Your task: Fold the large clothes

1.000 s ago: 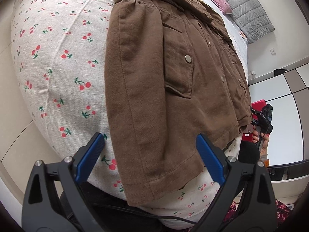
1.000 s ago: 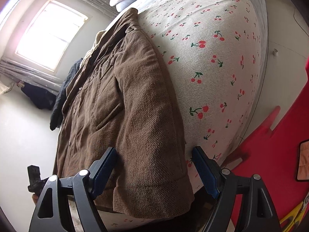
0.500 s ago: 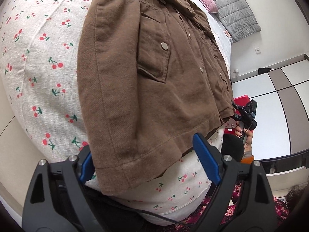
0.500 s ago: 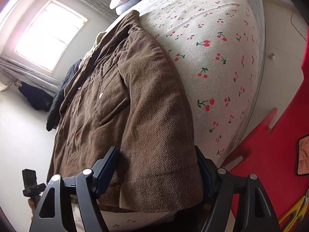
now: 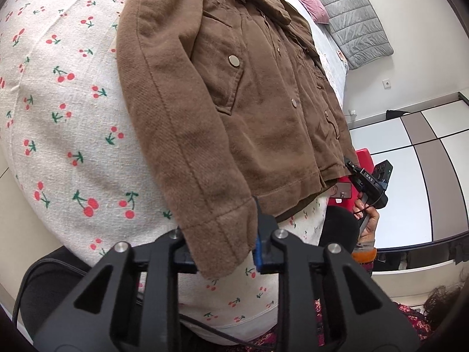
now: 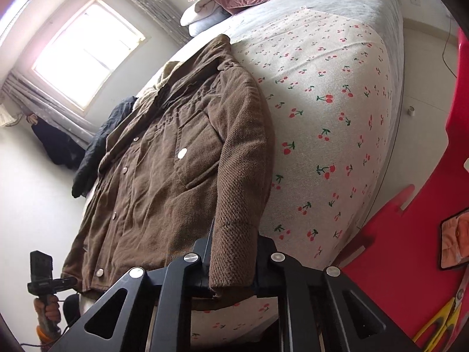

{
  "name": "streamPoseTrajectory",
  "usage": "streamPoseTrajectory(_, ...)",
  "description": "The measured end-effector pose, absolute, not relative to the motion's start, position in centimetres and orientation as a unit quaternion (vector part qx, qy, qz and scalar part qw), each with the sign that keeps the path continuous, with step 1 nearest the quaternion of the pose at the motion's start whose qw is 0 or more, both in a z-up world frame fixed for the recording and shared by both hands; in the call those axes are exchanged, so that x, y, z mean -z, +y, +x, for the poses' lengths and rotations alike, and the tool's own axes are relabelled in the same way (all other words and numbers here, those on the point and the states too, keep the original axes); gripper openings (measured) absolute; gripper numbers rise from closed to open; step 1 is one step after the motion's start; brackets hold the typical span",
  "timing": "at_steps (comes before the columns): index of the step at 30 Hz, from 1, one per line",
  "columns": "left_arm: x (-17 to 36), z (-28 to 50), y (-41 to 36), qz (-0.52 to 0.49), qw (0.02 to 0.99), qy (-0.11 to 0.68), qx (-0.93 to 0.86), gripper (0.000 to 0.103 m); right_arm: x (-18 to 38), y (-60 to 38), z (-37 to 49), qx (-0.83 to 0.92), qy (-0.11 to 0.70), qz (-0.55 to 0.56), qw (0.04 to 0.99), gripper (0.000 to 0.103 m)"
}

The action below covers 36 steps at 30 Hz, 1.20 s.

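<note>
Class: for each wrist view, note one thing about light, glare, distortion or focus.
Right wrist view: the window is blown out to white, and the fisheye bends the bed into a curve. Left wrist view: light is even with no glare, the brown jacket looks sharp, and the wardrobe doors bow near the dark round rim.

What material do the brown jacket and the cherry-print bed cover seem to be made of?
Brown jacket: likely a thick cotton weave, matte and slightly fuzzy; coarse texture shows on the sleeve, and the snaps look like shiny metal. Cherry-print bed cover: probably plain woven cotton or linen, matte, with a visible thread grid and printed cherries. The exact fibre cannot be told.
</note>
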<state>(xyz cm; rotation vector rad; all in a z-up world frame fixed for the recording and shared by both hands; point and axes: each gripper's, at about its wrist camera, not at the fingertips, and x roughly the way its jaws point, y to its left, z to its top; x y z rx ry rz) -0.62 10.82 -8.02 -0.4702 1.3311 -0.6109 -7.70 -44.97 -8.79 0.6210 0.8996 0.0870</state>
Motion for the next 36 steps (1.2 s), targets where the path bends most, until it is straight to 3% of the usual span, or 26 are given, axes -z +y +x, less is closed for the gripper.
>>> streamPoseTrajectory(16,-3.1,3.9,11.9,-0.235,0.811,0.455,0.283,0.015,-1.2,-44.0,-2.9,-0.092,0.268,0.293,0.913,0.011)
streamPoseTrajectory(27,-8.8,14.2,11.9,-0.219,0.866,0.381,0.236,0.014,-5.5,-45.5,7.2,-0.091,0.217,0.297,0.925,0.011)
streamPoseTrajectory(36,-8.8,27.1,10.3,-0.194,0.898,0.358,0.166,0.014,-5.5,-46.8,19.5,-0.061,0.232,0.303,0.923,0.011)
